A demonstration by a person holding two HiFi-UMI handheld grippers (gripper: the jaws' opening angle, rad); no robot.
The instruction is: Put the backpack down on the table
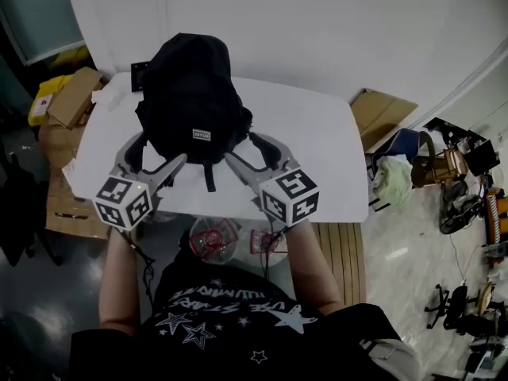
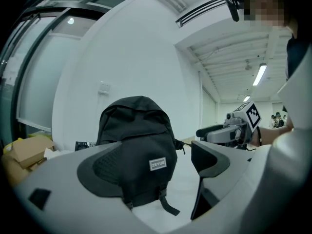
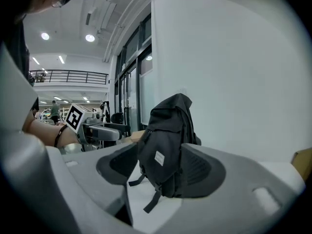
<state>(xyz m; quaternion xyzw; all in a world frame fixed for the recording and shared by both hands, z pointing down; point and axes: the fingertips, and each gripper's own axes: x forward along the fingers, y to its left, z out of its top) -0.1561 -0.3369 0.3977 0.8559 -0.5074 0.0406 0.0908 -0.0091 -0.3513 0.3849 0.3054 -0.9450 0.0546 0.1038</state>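
The backpack (image 1: 190, 94) is seen in black, with a small grey label lettered in white. The tabletop (image 1: 317, 157) is shown white. The left gripper (image 1: 155, 155) and right gripper (image 1: 250, 151) are coloured grey, the jaws lined in black, and their cubes (image 1: 123, 201) are patterned with black-and-white squares. A black shirt (image 1: 230, 316) is printed with white stars.

A small grey patch (image 2: 157, 164) on the black backpack (image 2: 136, 130) front pocket reads ZEYUE in pale capitals
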